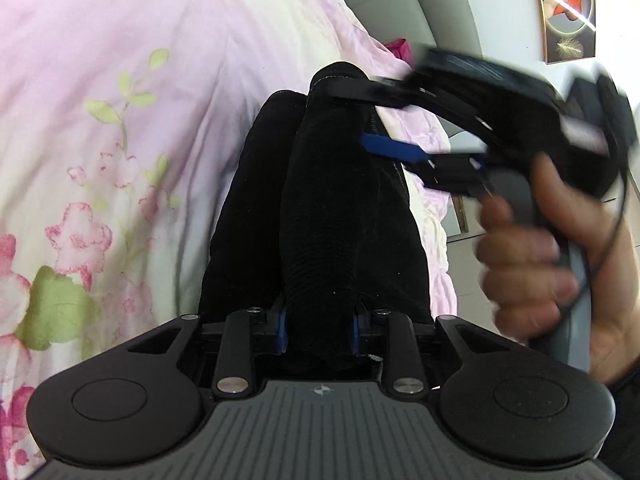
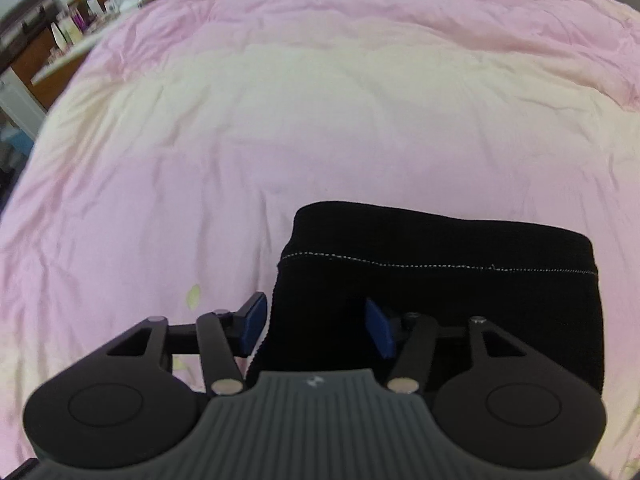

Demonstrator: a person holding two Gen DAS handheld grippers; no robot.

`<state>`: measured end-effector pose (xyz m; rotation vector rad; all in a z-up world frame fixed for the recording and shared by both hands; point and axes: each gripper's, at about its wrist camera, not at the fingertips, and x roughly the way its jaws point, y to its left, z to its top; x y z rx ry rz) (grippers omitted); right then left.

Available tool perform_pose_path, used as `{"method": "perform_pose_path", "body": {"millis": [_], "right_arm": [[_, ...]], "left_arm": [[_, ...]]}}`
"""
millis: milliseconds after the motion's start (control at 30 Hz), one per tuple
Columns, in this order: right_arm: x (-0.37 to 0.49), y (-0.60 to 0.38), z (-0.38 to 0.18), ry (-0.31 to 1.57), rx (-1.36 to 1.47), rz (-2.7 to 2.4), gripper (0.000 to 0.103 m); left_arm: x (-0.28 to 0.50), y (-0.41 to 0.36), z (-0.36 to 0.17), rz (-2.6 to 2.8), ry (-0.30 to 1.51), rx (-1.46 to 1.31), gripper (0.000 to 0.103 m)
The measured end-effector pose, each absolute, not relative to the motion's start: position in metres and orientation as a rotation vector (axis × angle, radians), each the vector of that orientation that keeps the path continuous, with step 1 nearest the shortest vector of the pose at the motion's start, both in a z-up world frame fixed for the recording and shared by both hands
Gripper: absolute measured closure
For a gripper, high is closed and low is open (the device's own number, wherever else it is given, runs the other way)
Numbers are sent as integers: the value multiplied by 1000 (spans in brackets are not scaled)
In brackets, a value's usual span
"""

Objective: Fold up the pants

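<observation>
The black pants point(image 1: 340, 208) lie bunched lengthwise on the bed, running away from my left gripper point(image 1: 319, 330). Its blue pads press on the near end of the fabric, so it is shut on the pants. My right gripper point(image 1: 356, 116), held by a person's hand point(image 1: 532, 248), straddles the far end from the right. In the right wrist view the pants point(image 2: 460, 288) show a band with a white stitch line. The right gripper point(image 2: 316, 326) stands open there, the fabric's left edge between its blue pads, which do not pinch it.
A pink flowered bedspread point(image 1: 120, 120) point(image 2: 320, 100) covers the bed. A grey headboard point(image 1: 400, 0) and a magenta cloth point(image 1: 400, 48) lie beyond. A framed picture point(image 1: 568, 12) hangs on the wall. A cluttered desk point(image 2: 48, 40) stands past the bed's left side.
</observation>
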<state>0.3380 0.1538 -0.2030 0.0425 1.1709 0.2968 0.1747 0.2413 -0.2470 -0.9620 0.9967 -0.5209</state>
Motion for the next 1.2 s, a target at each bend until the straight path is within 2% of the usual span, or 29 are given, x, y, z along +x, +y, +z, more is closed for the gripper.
{"method": "perform_pose_path", "body": {"millis": [167, 267, 400, 500, 633, 733, 833, 867, 967, 1067, 1100, 1133, 1200], "right_arm": [[301, 85, -164, 1113, 244, 413, 51], [261, 54, -151, 1025, 147, 435, 57], [208, 33, -166, 923, -2, 392, 70], [168, 31, -202, 877, -63, 392, 72], [116, 41, -241, 803, -134, 415, 71], [106, 42, -255, 798, -134, 433, 70], [106, 30, -248, 801, -60, 454, 70], [104, 22, -241, 792, -24, 467, 71], [101, -4, -218, 711, 57, 453, 72], [108, -27, -212, 656, 63, 371, 63], [115, -32, -218, 683, 70, 364, 57], [123, -36, -228, 734, 75, 378, 51], [132, -37, -250, 829, 48, 411, 49]], "left_arm": [[169, 240, -225, -524, 974, -847, 67], [163, 233, -203, -505, 943, -742, 64], [155, 234, -189, -457, 904, -695, 63], [146, 233, -168, -416, 833, -654, 63], [147, 214, -142, -463, 781, -585, 63], [162, 174, -137, -455, 807, -414, 60], [175, 138, -159, -350, 872, -152, 61], [175, 132, -169, -330, 882, -98, 65], [163, 137, -182, -297, 860, -95, 64], [161, 158, -182, -297, 877, -223, 64], [161, 165, -182, -304, 883, -254, 64], [162, 169, -181, -315, 894, -270, 69], [163, 172, -176, -335, 911, -284, 74]]}}
